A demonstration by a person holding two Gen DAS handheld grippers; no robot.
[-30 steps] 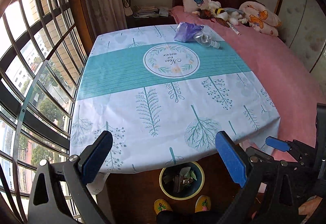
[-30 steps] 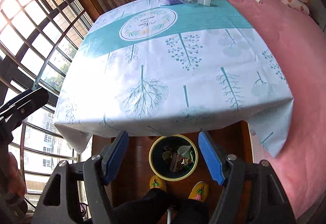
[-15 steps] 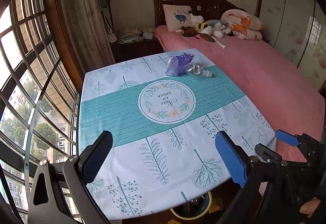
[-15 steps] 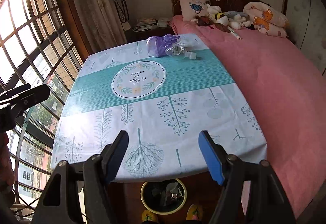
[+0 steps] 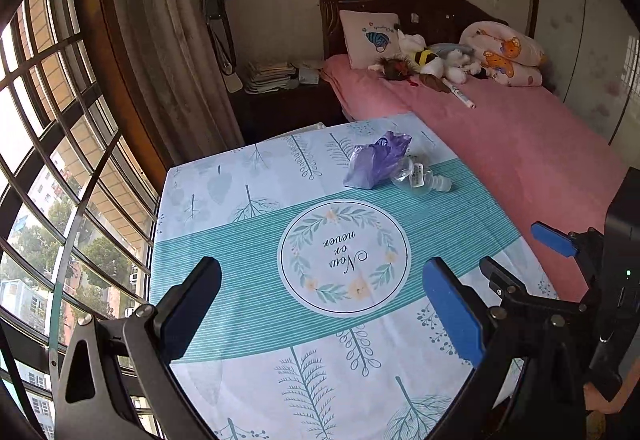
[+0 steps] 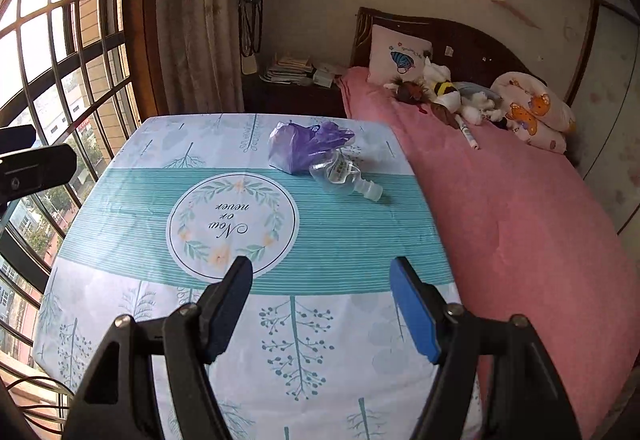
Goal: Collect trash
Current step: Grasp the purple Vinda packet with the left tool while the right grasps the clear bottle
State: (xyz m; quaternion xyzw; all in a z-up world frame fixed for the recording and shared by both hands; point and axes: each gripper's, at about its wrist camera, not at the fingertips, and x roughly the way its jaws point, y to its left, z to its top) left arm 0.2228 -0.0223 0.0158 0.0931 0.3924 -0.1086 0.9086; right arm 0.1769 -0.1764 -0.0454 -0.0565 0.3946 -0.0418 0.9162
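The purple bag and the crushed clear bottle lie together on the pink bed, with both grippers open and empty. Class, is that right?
Not quite. The purple bag and clear bottle lie together on the table, not the bed, as the right wrist view shows. The left gripper and right gripper are indeed open and empty.

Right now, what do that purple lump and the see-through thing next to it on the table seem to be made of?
The purple lump looks like thin plastic film, probably a crumpled bag: it is glossy, wrinkled and partly translucent. The see-through thing looks like a soft clear plastic pouch or squashed bottle with a stiffer spout and a printed label; its creased, shiny skin suggests plastic, not glass. They lie against each other on the patterned table cover.
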